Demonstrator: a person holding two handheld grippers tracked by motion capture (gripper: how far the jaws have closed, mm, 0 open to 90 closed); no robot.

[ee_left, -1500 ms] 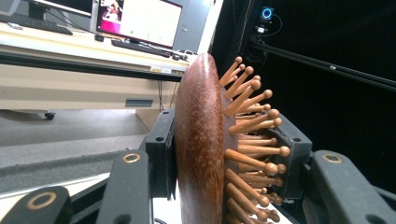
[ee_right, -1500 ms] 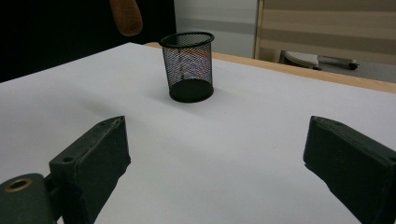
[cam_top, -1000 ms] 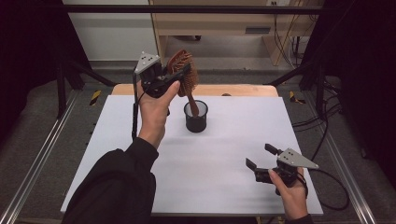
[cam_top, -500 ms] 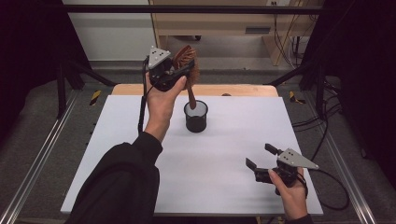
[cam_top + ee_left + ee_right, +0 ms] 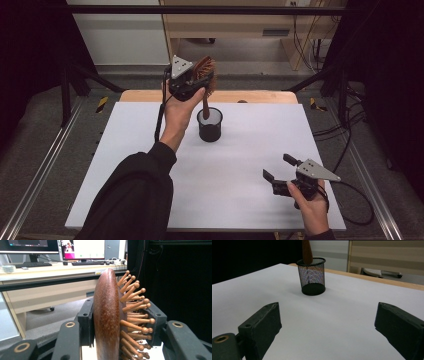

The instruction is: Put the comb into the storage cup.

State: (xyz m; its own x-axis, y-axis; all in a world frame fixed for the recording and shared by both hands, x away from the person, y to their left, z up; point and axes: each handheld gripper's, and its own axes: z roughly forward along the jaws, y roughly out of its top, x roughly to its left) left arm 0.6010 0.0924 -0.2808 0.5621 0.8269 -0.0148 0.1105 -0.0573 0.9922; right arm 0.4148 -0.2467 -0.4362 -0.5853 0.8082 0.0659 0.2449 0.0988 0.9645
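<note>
Left gripper: jaws clamped on the head of a wooden hairbrush, one pad on the smooth back, the other against the pins (clear in the left gripper view). Brush held upright above the far middle of the white table, its handle pointing down into the black mesh cup; the handle tip sits inside the rim. Right gripper: jaws wide apart, nothing between them, low over the table's near right part, well apart from the cup.
</note>
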